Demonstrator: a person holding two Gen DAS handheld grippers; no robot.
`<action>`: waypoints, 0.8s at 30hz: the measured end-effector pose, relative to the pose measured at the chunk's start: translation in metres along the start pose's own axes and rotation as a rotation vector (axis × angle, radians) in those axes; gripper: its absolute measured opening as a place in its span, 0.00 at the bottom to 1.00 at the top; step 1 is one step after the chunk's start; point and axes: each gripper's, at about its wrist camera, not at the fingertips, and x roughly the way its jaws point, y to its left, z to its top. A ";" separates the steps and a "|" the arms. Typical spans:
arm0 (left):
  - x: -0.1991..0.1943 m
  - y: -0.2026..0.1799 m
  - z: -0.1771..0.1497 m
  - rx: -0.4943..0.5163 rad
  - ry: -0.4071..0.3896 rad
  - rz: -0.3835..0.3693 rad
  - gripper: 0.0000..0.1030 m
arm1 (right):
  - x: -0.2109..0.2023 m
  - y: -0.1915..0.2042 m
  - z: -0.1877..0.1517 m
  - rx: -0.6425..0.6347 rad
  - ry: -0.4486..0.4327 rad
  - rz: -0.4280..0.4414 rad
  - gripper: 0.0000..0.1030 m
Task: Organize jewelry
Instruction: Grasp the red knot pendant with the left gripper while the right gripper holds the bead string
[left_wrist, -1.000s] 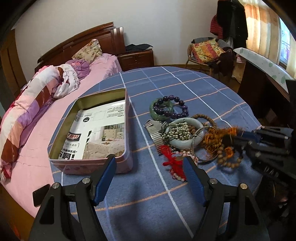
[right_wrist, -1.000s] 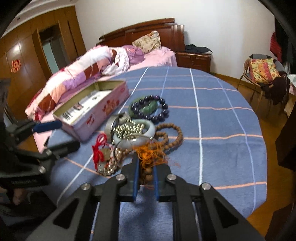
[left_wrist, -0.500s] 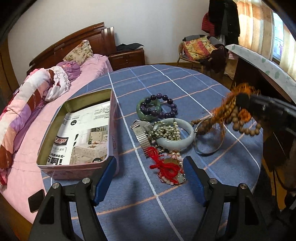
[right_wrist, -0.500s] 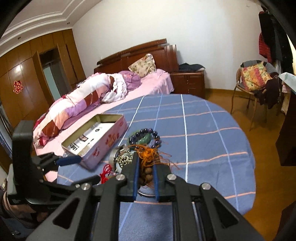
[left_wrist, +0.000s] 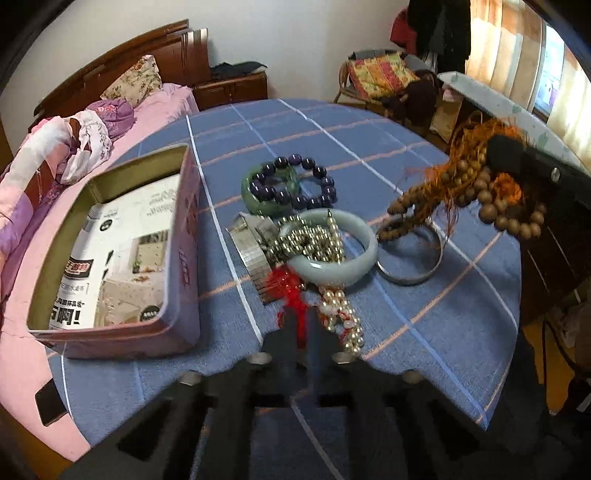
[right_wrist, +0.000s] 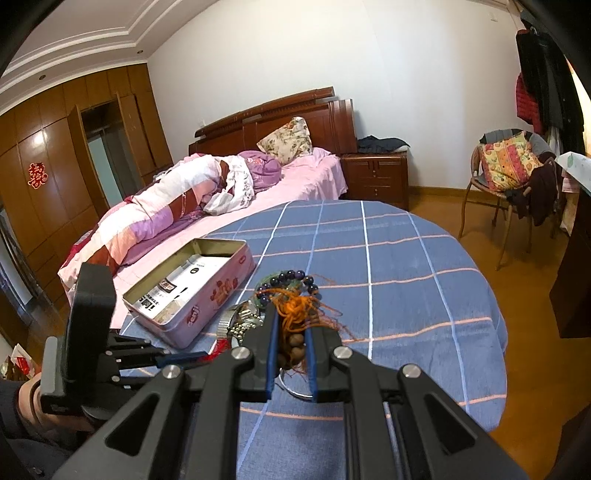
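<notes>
Wooden beads (right_wrist: 291, 345) with orange tassel sit clamped in the right gripper (right_wrist: 291, 354), raised at right of the left view, above the table (left_wrist: 424, 325). Left gripper (left_wrist: 303, 332), blurred, jaws nearly closed around red cord (left_wrist: 293, 291); grip uncertain. Tin (left_wrist: 110, 254) lies left.

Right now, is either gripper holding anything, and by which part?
The right gripper holds the wooden bead string at its orange-tasselled end, lifted off the table. The left gripper is closed at the red tassel; whether it grips is unclear.
</notes>
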 end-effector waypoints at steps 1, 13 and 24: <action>-0.005 0.002 0.001 -0.007 -0.020 0.000 0.02 | 0.000 0.000 0.000 0.000 -0.001 0.001 0.15; -0.068 0.013 0.034 -0.032 -0.213 -0.054 0.02 | -0.015 0.005 0.008 -0.015 -0.043 0.006 0.15; -0.083 0.046 0.046 -0.083 -0.264 -0.001 0.01 | -0.009 0.018 0.027 -0.049 -0.061 0.028 0.15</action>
